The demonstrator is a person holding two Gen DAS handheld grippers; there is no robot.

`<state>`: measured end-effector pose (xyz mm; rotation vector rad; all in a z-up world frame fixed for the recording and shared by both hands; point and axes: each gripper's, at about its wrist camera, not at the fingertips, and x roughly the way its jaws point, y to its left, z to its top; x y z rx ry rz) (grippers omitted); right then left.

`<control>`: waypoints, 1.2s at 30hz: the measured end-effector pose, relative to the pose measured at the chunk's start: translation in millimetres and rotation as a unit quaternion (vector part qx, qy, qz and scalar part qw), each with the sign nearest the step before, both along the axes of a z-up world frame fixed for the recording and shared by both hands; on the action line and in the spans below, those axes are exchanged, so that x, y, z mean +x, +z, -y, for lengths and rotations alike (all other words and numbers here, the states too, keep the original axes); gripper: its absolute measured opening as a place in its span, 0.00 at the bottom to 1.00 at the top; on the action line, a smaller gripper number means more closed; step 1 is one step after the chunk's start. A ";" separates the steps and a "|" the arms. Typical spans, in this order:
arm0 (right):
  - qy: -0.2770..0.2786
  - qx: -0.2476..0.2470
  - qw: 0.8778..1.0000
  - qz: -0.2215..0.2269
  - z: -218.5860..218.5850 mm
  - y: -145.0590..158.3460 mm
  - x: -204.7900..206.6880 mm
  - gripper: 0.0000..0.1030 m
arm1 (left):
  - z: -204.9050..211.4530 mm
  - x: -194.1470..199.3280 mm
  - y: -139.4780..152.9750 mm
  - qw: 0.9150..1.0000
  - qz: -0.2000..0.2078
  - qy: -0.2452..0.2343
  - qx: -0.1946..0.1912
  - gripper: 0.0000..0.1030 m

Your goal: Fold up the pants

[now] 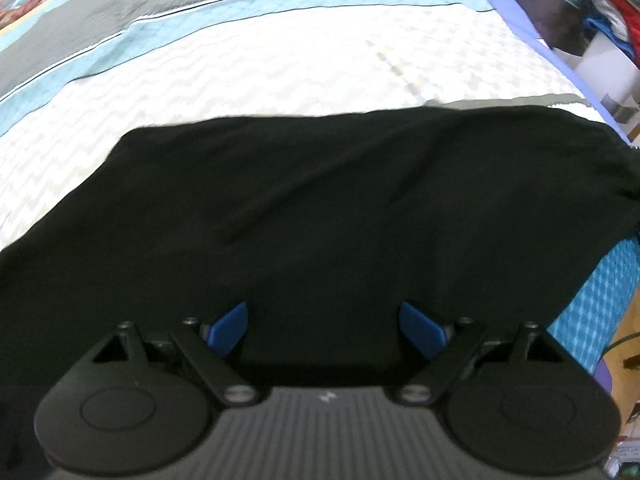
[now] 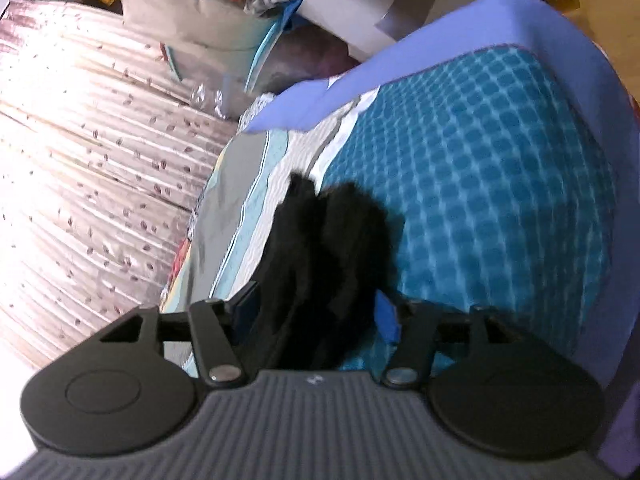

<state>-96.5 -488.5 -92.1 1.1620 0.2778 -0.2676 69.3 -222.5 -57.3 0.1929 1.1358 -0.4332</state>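
Two tools in play, both spread wide and gripping nothing. Left tool (image 1: 325, 326) hovers low over the black pants (image 1: 320, 208), which lie flat on the bed (image 1: 280, 76) straight ahead of it and run out to both sides, far edge fairly straight; cloth also passes under and between its blue fingertips (image 1: 230, 328), but no pinch. Right tool (image 2: 316, 316) is rolled sideways at the bed's edge, with a bunched, rumpled end of the pants sitting between its blue fingertips (image 2: 388, 318) and stretching away in front; jaws stand apart on either side of that bunch, contact with the pads too blurred to call. Blue checked blanket (image 2: 480, 184) lies to the right of that tool, a patterned curtain (image 2: 88, 152) to its left. Pants look like thin, soft, limp fabric, light, no stiffness, so will likely sag and drag when lifted and slip if only one layer is caught. Best hold, as a judgement: pinch all layers near an edge or corner, one tool at each end of the same side, so the fold carries over evenly. Fold seems partly done; hard to say how many layers are stacked since the black hides the seams.
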 end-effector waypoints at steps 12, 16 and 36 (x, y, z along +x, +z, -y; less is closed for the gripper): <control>0.058 -0.129 0.990 -0.004 -22.6 50.2 55.6 0.26 | 15.2 8.9 35.4 0.997 -0.010 -0.010 -0.082 0.80; 0.142 -0.230 0.963 -0.002 -75.0 80.2 81.4 0.25 | 15.2 29.5 66.6 0.986 -0.015 -0.004 -0.164 1.00; 0.282 -0.470 0.836 -0.009 -227.5 76.8 99.1 0.24 | 10.8 61.9 26.6 0.953 -0.085 0.034 -0.290 0.40</control>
